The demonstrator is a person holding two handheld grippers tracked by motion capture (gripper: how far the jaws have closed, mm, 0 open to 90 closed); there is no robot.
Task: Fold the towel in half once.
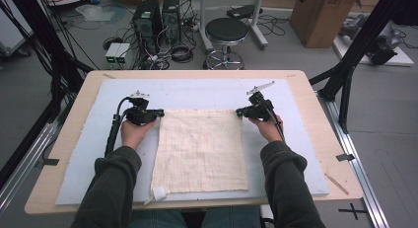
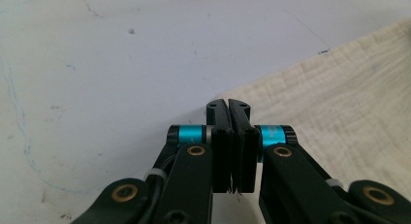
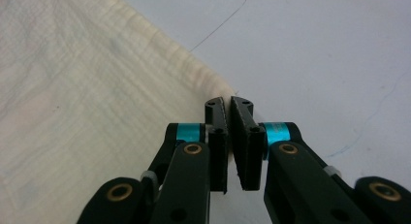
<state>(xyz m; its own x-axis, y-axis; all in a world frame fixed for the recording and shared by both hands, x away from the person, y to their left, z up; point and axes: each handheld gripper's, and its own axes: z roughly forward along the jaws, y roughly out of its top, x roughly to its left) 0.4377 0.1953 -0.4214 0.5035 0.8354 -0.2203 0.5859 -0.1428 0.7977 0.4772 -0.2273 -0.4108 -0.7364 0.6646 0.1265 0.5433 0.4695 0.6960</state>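
A cream cloth [image 1: 201, 151] is lying spread flat on the pale blue mat [image 1: 291, 164] covering the wooden tabletop [image 1: 74, 134], its near edge close to the person. Farther up, the left claw [image 1: 158, 111] is pressing its jaws together at the cloth's far left corner — whether any fabric is pinched between them is unclear. The right claw [image 1: 239, 111] is sitting at the far right corner, jaws closed at the tips, likewise unclear
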